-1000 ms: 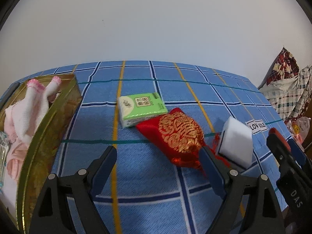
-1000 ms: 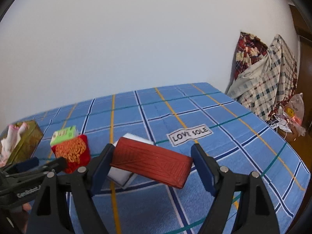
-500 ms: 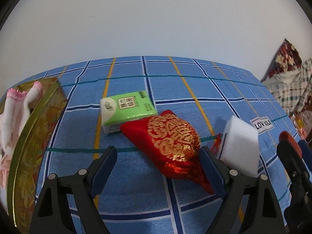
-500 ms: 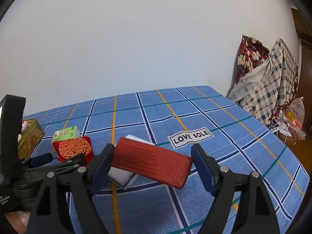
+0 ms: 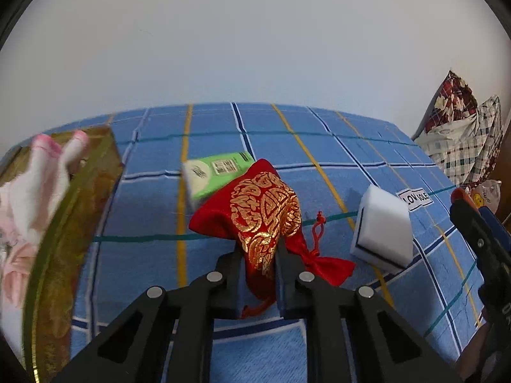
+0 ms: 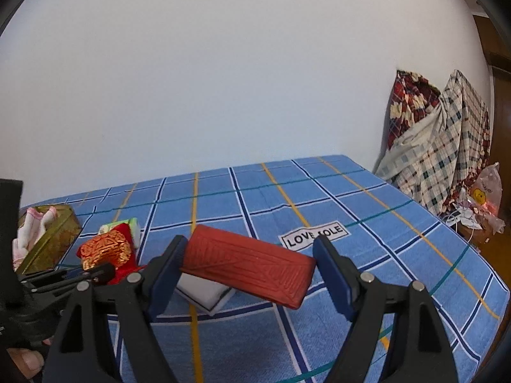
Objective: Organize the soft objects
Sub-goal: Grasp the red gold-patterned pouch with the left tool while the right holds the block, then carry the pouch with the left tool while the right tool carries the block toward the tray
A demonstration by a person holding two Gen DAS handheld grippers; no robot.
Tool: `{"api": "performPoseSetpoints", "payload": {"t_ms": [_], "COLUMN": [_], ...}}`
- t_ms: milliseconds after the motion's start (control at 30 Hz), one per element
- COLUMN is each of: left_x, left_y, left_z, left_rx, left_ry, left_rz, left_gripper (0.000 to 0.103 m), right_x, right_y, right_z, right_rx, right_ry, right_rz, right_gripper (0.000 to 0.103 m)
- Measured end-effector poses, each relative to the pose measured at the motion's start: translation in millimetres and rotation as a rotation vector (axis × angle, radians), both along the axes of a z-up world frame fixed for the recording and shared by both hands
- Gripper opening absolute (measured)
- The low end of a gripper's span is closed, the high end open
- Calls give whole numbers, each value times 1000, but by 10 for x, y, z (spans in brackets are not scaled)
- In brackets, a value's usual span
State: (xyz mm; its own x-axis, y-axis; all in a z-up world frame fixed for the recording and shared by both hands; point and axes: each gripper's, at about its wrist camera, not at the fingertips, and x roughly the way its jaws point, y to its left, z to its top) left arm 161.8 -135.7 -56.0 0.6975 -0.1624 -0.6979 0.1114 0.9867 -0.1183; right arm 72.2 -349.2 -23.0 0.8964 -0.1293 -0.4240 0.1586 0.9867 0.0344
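Red satin, gold-stitched, was what the left tool (image 5: 259,265) had just pinched: its jaws, wide apart a second before, had closed onto the neck end of the red pouch (image 5: 266,214), and the pouch now sat bunched and tilted up off the blue checked surface (image 5: 319,146) instead of lying flat against the green tissue pack (image 5: 217,175). I took that to mean the pouch was secured and ready to be carried, most likely to the gold box (image 5: 76,210) at the left, where pink and white cloth (image 5: 35,185) already lay. The right tool (image 6: 247,263) had not altered; its blue jaws stood wide on either end of a red ribbed block (image 6: 246,266), which hung clear above the white sponge (image 6: 204,295). By my count: one pouch, one tissue pack, one white sponge, one red block, one gold box, two tools. A heap of checked bedding (image 6: 440,146) lay beyond the surface's far corner.
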Motion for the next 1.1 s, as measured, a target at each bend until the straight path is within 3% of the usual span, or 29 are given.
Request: {"api": "performPoseSetpoints", "payload": {"t_ms": [433,1100], "left_x": [-371,-708], "left_y": [138,373], "left_z": [211,268], "left_rx": [74,33], "left_ry": [-206,-285], "left_rz": [70,125], "left_gripper": [16,16], "right_x": [-123,-191], "right_y": [88,202], "right_z": [56,66], "right_rx": [-32,-53], "right_ry": [-90,-143], "right_rz": [33,37], "right_gripper": [81,81]}}
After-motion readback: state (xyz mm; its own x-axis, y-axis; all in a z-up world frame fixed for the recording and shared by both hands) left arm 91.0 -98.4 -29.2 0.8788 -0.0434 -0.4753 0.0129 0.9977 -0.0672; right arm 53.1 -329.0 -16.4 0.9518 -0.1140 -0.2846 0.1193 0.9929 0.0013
